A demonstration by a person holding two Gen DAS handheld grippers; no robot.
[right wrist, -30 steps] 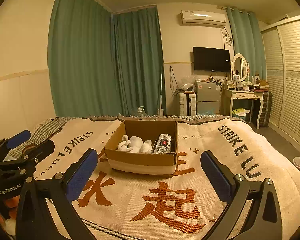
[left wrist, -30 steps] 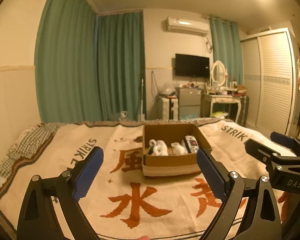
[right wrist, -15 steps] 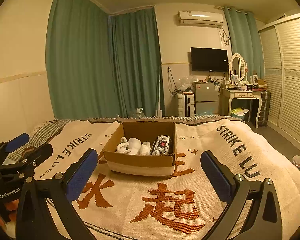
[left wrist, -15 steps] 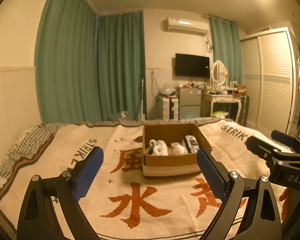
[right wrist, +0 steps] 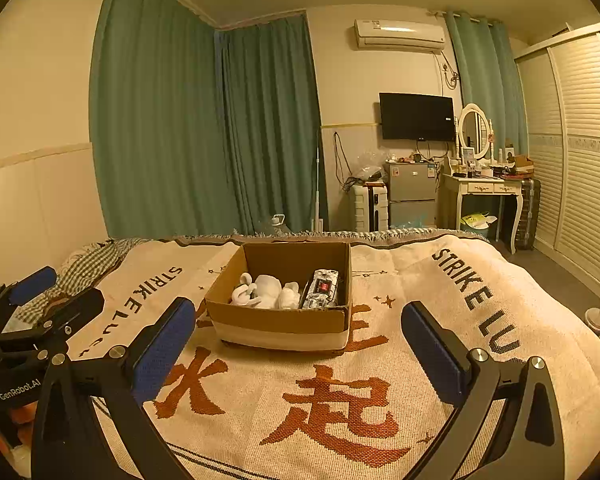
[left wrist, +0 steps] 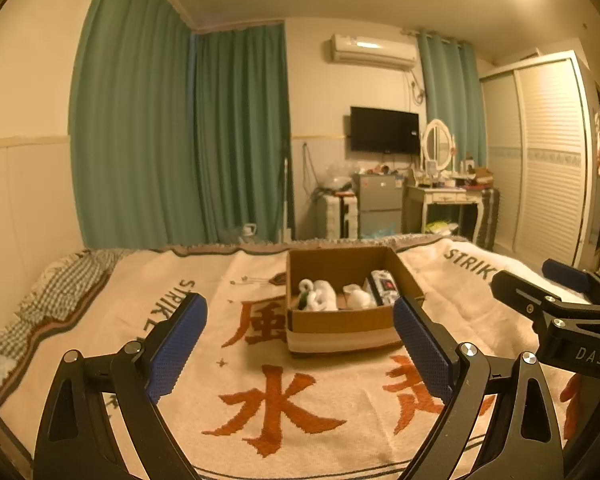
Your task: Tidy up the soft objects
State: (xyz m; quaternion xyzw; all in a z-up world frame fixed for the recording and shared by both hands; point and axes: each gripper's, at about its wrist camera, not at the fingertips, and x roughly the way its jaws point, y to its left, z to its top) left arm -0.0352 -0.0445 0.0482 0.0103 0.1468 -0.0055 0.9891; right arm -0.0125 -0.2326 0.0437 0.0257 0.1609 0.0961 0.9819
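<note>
A brown cardboard box [left wrist: 340, 320] [right wrist: 284, 320] stands on the bed blanket. Inside lie white soft items [left wrist: 320, 294] [right wrist: 266, 290], a smaller white bundle [left wrist: 358, 296] [right wrist: 290, 295] and a patterned dark-and-white roll [left wrist: 384, 286] [right wrist: 322, 288]. My left gripper [left wrist: 300, 344] is open and empty, held above the blanket in front of the box. My right gripper [right wrist: 300, 348] is open and empty, also in front of the box. Each gripper shows at the edge of the other's view: the right one [left wrist: 556, 304], the left one [right wrist: 36, 312].
A cream blanket [left wrist: 284, 408] [right wrist: 340, 408] with orange characters covers the bed. A checked cloth [left wrist: 60, 284] [right wrist: 96, 260] lies at its far left. Green curtains, a small fridge [right wrist: 410, 196], a dressing table [right wrist: 484, 196] and a wardrobe [right wrist: 580, 152] stand beyond the bed.
The right wrist view has shifted slightly, so the box sits a little lower and nearer. Both grippers stay open. The box contents have not moved.
</note>
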